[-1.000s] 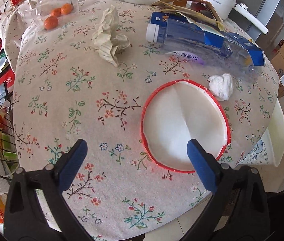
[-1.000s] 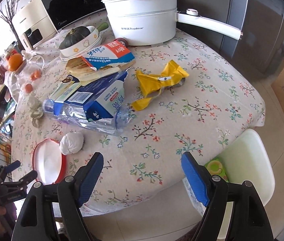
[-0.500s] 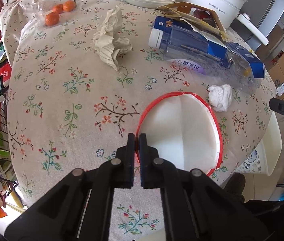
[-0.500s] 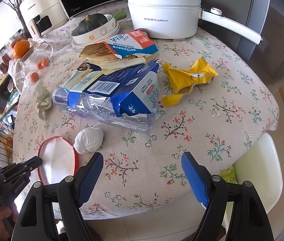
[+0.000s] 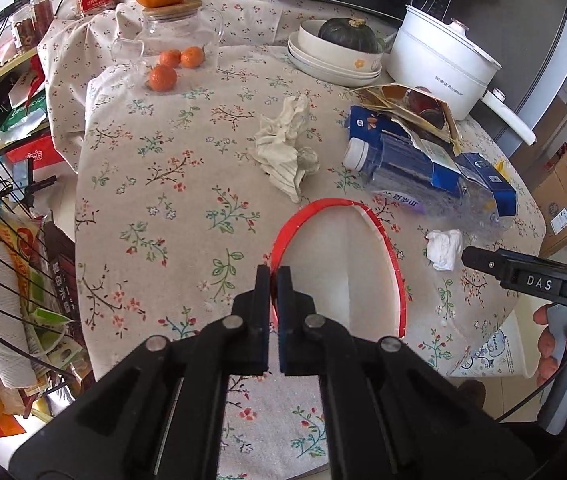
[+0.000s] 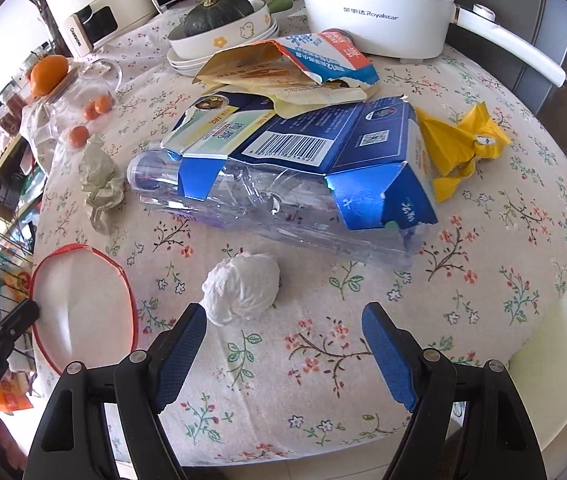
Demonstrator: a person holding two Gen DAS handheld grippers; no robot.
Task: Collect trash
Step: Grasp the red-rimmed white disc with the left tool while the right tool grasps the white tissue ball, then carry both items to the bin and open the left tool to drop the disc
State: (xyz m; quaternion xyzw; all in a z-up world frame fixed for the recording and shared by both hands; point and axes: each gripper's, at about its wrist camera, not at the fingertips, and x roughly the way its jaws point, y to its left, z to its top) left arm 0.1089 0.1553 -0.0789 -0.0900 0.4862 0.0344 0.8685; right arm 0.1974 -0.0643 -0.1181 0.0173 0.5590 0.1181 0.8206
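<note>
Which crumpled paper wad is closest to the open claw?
The round white wad, just ahead of the open right claw. The greyish crumpled one lies farther off, by the bottle's cap.

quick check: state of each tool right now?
Left tool: closed on the rim of the red-rimmed paper bowl.
Right tool: open, holding nothing; white tissue ball just ahead of it.

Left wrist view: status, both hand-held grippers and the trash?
Left hand-held gripper shut on red-rimmed paper bowl rim. Right hand-held gripper open, near white tissue ball. Nothing in the way.
</note>
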